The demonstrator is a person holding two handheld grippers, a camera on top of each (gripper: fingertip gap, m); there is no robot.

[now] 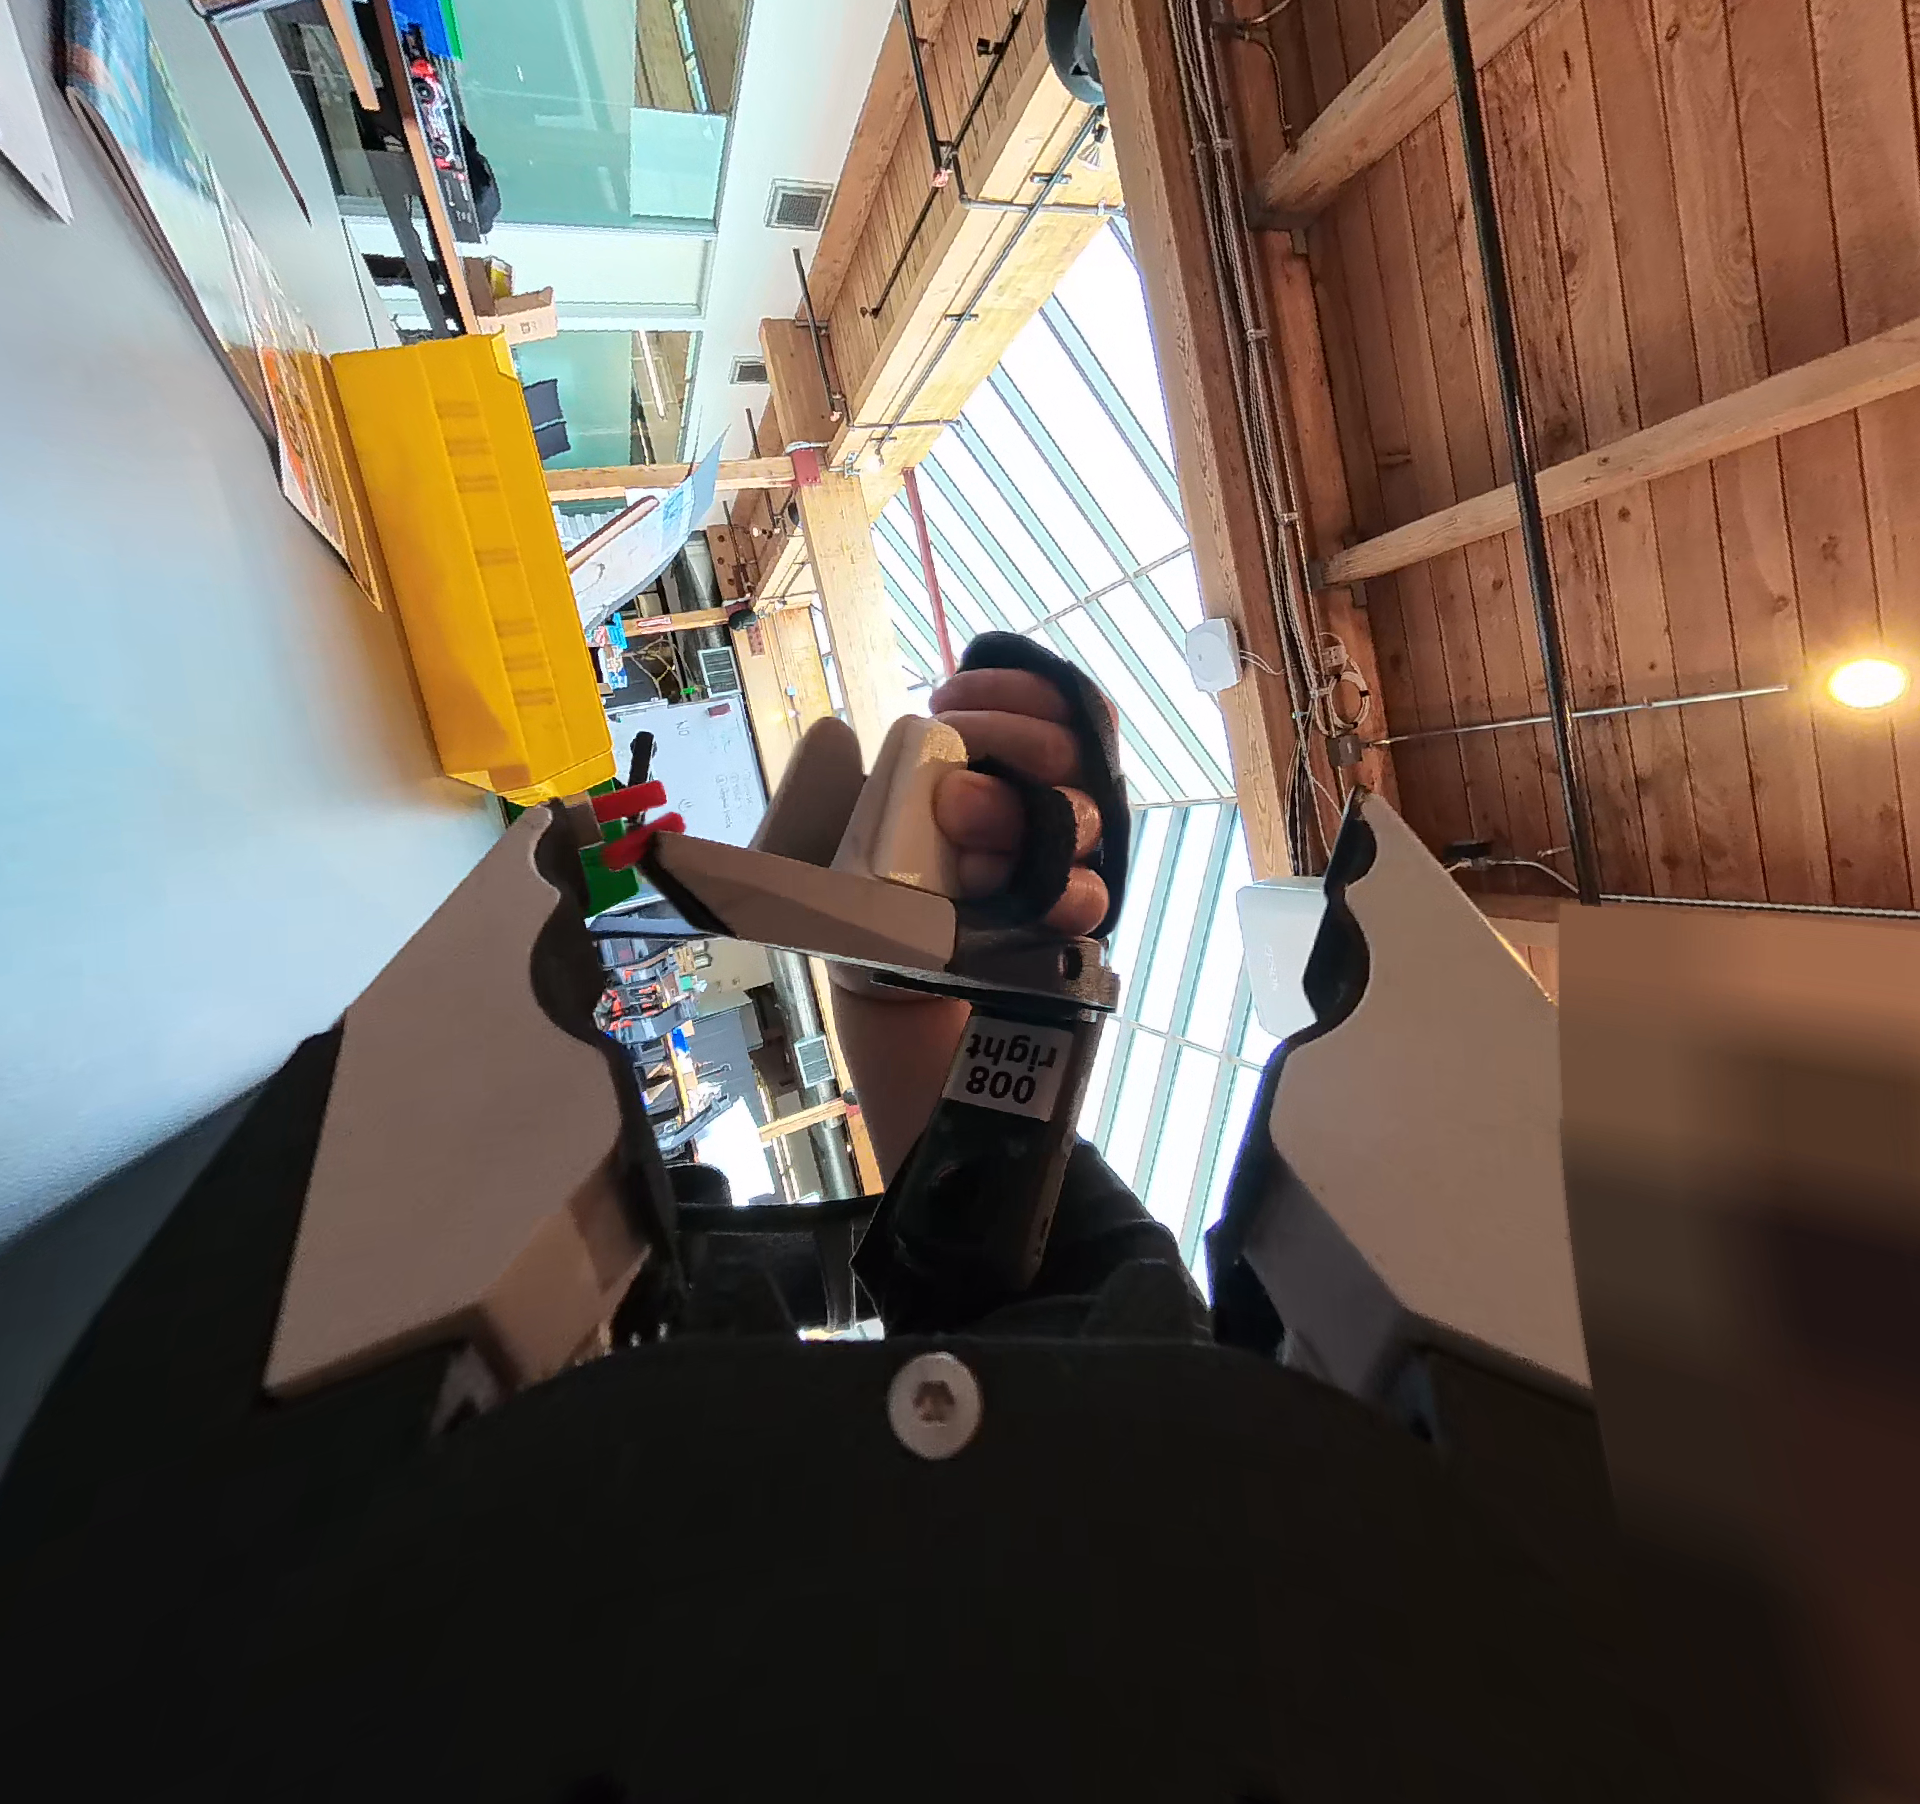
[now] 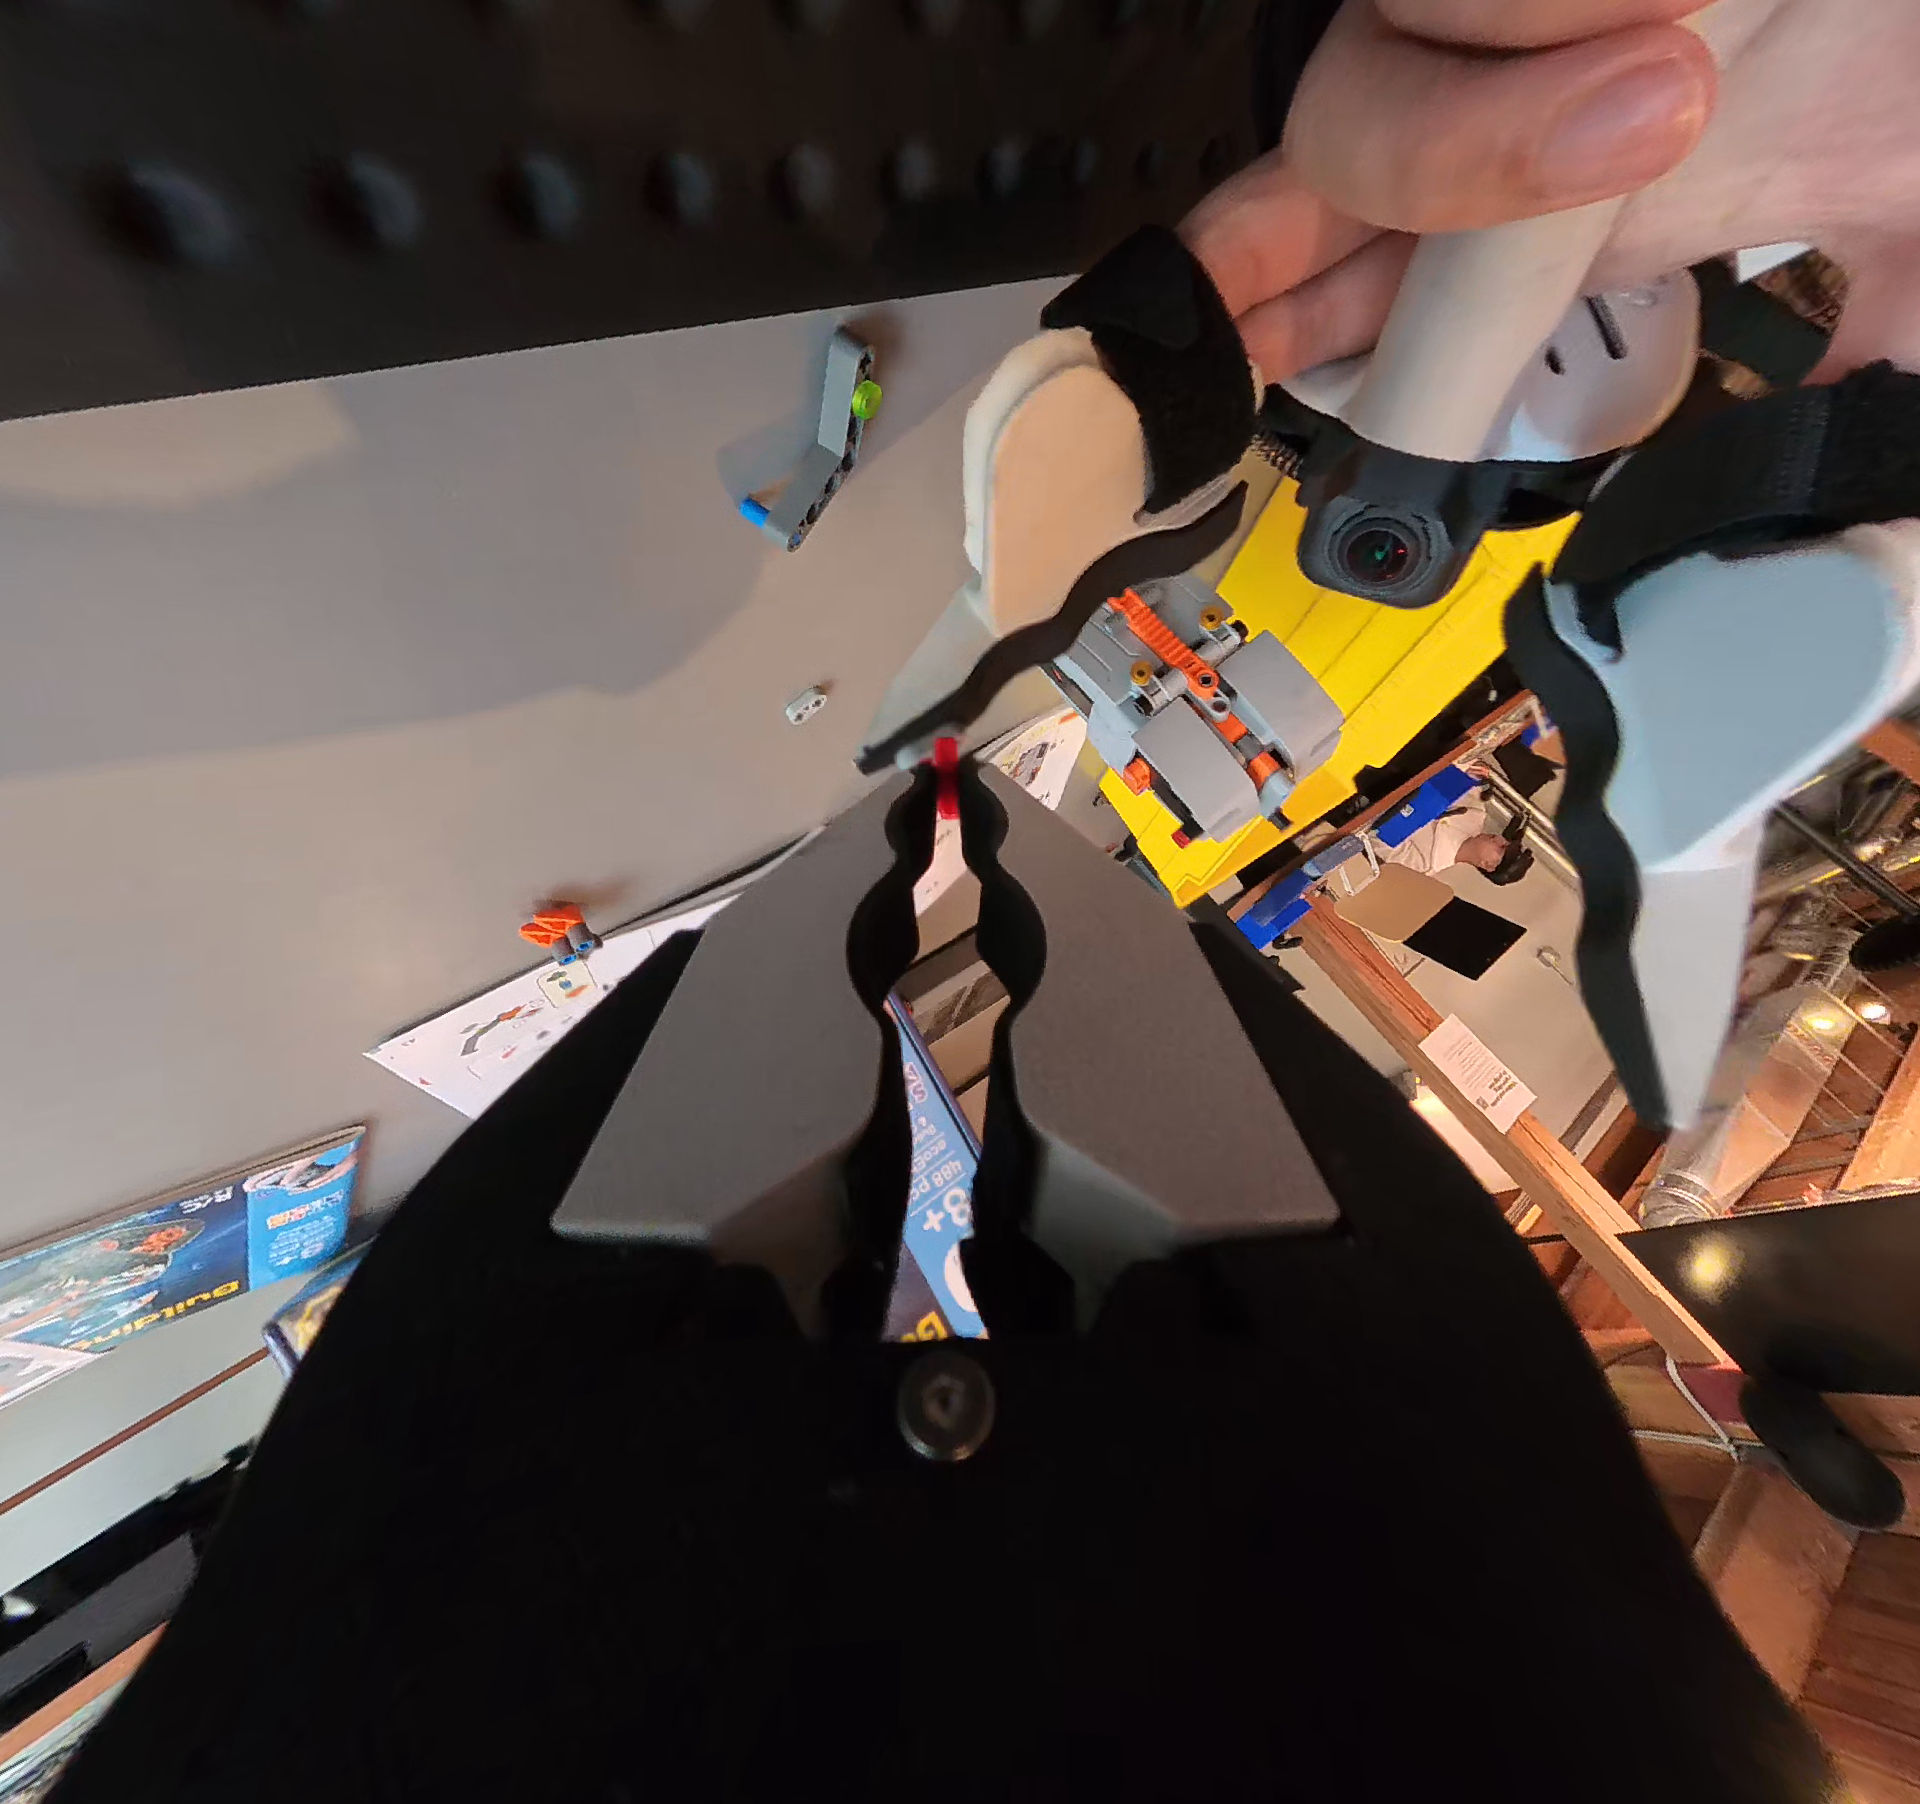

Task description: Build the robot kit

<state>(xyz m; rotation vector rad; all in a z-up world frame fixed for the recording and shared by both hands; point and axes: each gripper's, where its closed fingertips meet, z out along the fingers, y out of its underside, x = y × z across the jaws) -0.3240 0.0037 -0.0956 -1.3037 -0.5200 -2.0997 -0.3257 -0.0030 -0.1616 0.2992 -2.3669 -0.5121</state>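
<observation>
Matt grey plastic fingers (image 2: 1174,1058) w/ black rubbery pads; glossy red plastic pin (image 2: 944,772); smooth matt surface (image 2: 312,663); glossy yellow plastic bin (image 1: 468,559); rough wood ceiling (image 1: 1662,248).

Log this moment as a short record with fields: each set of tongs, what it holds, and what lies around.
left tongs: open, one fingertip beside the small red plastic pin
right tongs: shut on the small red plastic pin
surface: grey tabletop
near: yellow plastic bin; grey and orange brick-built assembly in front of it
loose parts: grey angled beam with a green stud; small orange piece
</observation>
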